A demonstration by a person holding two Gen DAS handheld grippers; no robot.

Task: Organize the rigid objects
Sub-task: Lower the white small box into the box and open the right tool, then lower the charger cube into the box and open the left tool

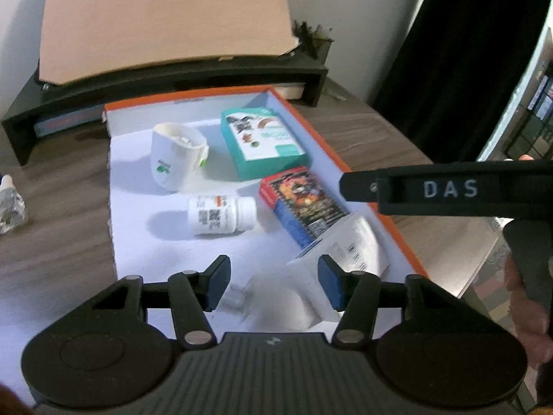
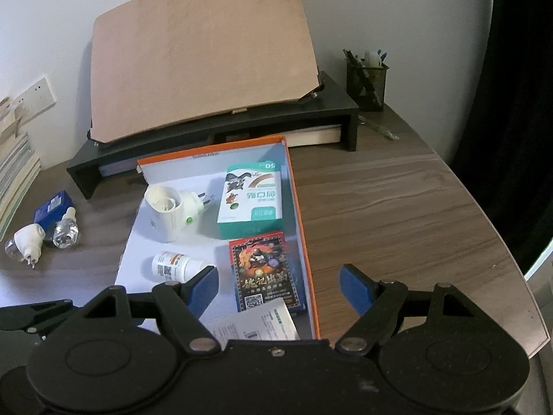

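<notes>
An orange-rimmed tray with a white floor lies on the wooden desk. In it are a white plug-in device, a teal box, a red and blue card box, a white pill bottle on its side, and a white carton leaning on the card box. My left gripper hovers over the tray's near end, jaws apart, nothing pressed between the pads. My right gripper is open above the tray's right rim.
On the desk to the left of the tray lie a blue box, a clear bottle and a white plug. A black riser carrying a tan board stands behind the tray. A mesh pen holder is at the back right, and books are stacked at left.
</notes>
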